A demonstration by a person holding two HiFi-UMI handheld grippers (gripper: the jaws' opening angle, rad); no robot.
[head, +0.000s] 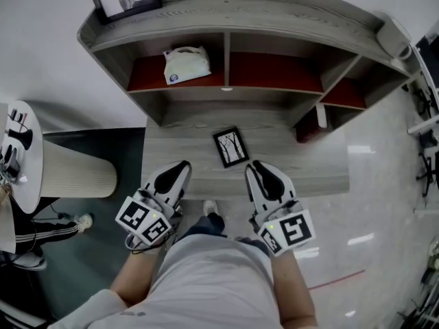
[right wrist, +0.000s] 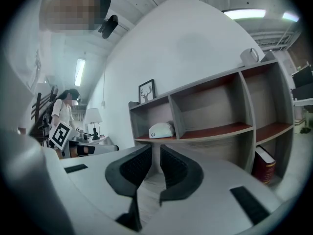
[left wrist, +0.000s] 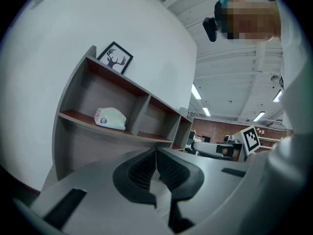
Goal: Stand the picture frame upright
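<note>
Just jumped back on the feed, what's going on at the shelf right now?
A person stands at the grey wooden shelf unit with a gripper in each hand. The small black-rimmed picture frame lies flat on the unit's lower ledge, not yet stood up. The left gripper and the right gripper point at it from the near side, one to each side. Both are shut, hold nothing, and neither touches the frame.
</note>
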